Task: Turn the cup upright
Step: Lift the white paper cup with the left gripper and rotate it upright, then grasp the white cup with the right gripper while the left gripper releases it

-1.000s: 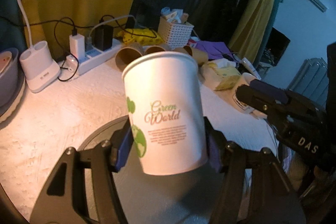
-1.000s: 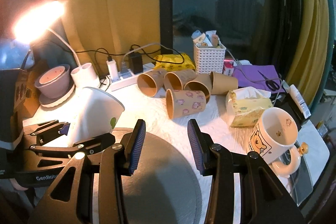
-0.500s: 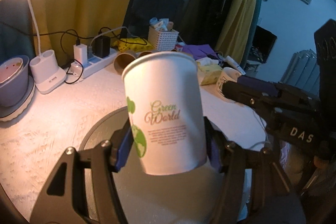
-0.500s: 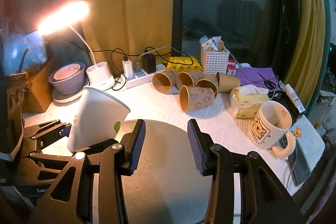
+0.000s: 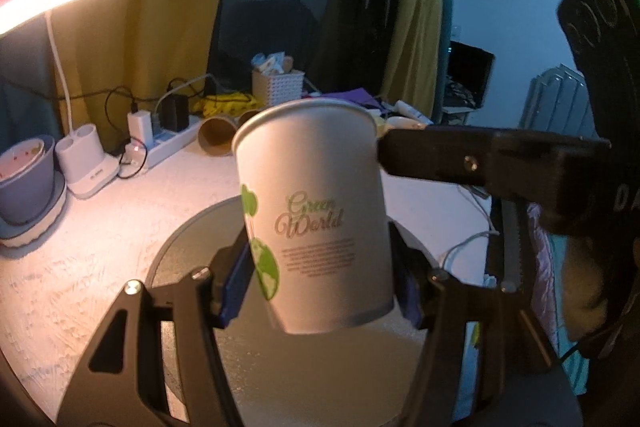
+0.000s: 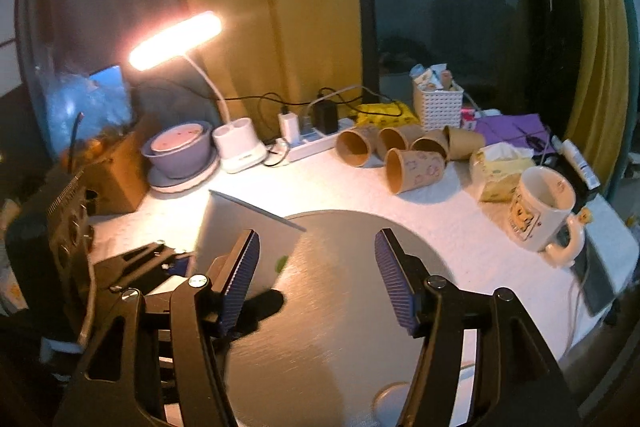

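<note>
My left gripper point(image 5: 320, 287) is shut on a white paper cup point(image 5: 316, 219) printed "Green World". The cup is held mouth up, slightly tilted, above a round grey mat point(image 5: 192, 239). In the right wrist view the same cup point(image 6: 240, 231) shows at the left, held by the left gripper over the mat point(image 6: 344, 327). My right gripper point(image 6: 316, 283) is open and empty above the mat, just right of the cup. Its body also shows in the left wrist view point(image 5: 500, 163).
Several brown paper cups point(image 6: 400, 155) lie on their sides at the back. A white mug point(image 6: 540, 207), a tissue pack point(image 6: 500, 171), a white basket point(image 6: 438, 105), a power strip point(image 6: 312, 143), a lit desk lamp point(image 6: 176, 39) and a purple bowl point(image 6: 180, 147) stand around.
Both grippers have risen and pulled back from the table. The cup stays clamped in the left gripper. The right gripper has come closer to the cup's rim.
</note>
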A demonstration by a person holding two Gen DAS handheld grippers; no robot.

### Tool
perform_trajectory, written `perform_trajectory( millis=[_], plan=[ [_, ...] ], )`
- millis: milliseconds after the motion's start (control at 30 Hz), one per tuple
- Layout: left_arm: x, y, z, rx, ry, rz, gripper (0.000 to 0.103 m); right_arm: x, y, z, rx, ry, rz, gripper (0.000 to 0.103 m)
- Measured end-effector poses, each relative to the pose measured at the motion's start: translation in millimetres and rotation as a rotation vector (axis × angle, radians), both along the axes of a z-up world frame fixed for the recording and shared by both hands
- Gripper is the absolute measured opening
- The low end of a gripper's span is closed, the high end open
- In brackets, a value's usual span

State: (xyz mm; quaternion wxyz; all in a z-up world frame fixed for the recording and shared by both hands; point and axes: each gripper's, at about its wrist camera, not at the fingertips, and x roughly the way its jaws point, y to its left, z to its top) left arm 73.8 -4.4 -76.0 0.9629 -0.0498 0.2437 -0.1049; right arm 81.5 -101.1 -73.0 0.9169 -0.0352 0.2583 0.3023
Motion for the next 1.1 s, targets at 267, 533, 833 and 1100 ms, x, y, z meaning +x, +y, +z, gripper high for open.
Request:
perform_trajectory(
  millis=[267, 533, 833, 1100],
  plan=[
    [-23, -16, 1, 0.06, -0.086, -0.039, 0.062, -17, 0, 2, 0.071, 0.07, 0.082, 0.065],
    [-43, -26, 4, 0.103, -0.173, -0.027, 0.062, -22, 2, 0, 0.132, 0.148, 0.145, 0.069],
    [-52, -30, 6, 0.125, -0.202, -0.023, 0.062, -18, -3, -2, 0.191, 0.208, 0.184, 0.069],
    [-54, -30, 3, 0.137, -0.204, -0.006, 0.062, -11, -3, -8, 0.22, 0.265, 0.217, 0.069]
  ],
)
